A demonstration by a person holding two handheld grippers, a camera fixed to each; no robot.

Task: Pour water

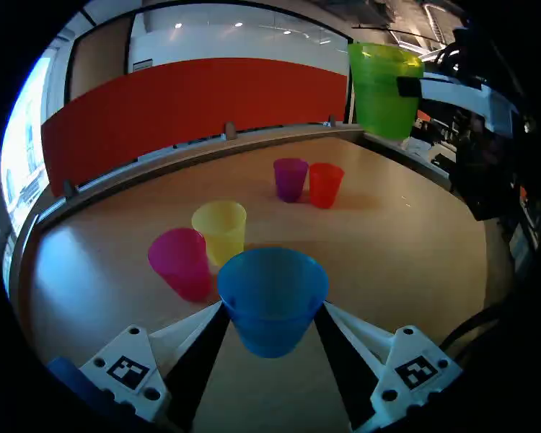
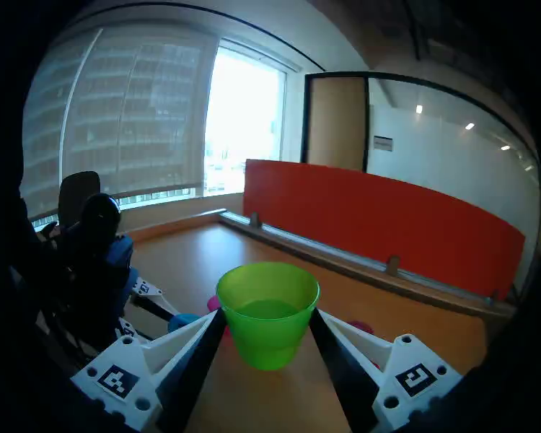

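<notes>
Green cup (image 2: 268, 339), apparently part-filled, was held upright and aloft in the clamped right gripper (image 2: 267, 317). Blue cup (image 1: 273, 289) was gripped lower by the left gripper (image 1: 273, 309). Recommended: rims to be aligned closely, then the green cup tilted slowly.

You're looking from the left gripper view low over the table (image 1: 386, 238), close behind the blue cup (image 1: 273, 299), facing the red partition (image 1: 191, 108) at eleven o'clock. Your right gripper view is riding higher, facing the window (image 2: 242, 123) at twelve o'clock — both are sharing partition, table and green cup (image 2: 268, 310).
</notes>
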